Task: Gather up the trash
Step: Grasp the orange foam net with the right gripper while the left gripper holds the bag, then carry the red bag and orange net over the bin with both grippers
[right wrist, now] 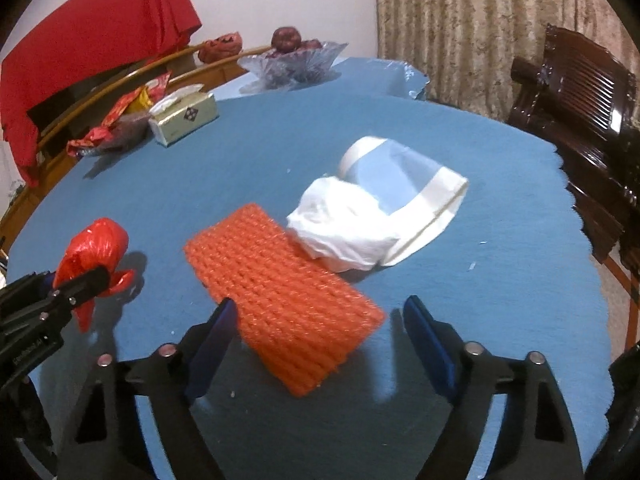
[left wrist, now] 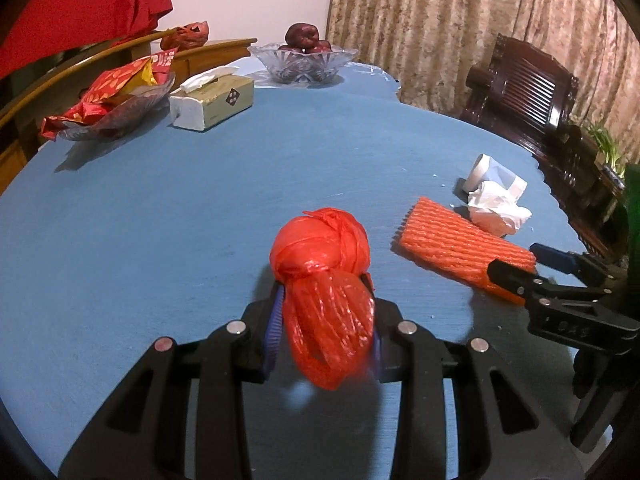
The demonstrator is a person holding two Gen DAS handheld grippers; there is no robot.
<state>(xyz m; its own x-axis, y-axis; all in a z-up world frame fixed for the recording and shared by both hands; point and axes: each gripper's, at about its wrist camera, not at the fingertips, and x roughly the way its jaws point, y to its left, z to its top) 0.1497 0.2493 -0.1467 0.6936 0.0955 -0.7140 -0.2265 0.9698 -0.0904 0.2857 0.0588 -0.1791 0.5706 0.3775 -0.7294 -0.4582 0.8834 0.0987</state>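
Jaws of the left gripper (left wrist: 326, 312) are pinching a knotted red plastic bag (left wrist: 324, 276), holding it clear of the blue surface (left wrist: 200, 216), probably so this piece of trash travels along while the other hand works. Those of the right gripper (right wrist: 316, 344) stand spread on either side of the near end of an orange foam fruit net (right wrist: 280, 300), the left pad just beside its edge and the right one apart from it; nothing is squeezed yet, so this looks like lining up a grasp. That net lies flat at the gripper's 12 o'clock, and at about 1 o'clock beyond it sit a crumpled white tissue (right wrist: 344, 228) and a flattened paper cup (right wrist: 416, 192), touching each other, likely the next pickups. Far off at 11 o'clock, a tissue box (right wrist: 184, 118) and snack wrappers (right wrist: 116, 124) sit near the rim.
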